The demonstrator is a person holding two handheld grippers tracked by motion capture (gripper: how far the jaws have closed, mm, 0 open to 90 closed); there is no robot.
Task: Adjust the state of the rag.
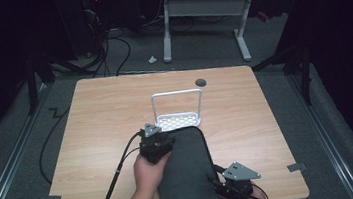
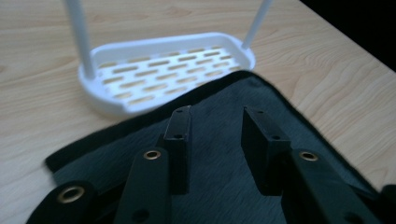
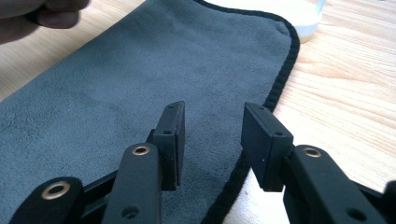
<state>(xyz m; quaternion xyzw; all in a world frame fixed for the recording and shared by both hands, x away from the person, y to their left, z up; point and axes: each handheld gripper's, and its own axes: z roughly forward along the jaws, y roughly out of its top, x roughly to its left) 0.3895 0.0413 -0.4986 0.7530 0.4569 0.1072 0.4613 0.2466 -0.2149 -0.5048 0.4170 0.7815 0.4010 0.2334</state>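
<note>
Writing or brand marks cannot be read on anything here. Lower centre of the high view, a dark grey suede-like cloth (image 1: 185, 171) with black stitched edging lies flat on the pale wood-grain bench (image 1: 101, 118), its far corner overlapping a white slotted plastic rack (image 1: 178, 121). Left gripper (image 2: 217, 128) and right gripper (image 3: 212, 135) hover over the cloth, jaws apart, gripping nothing.
</note>
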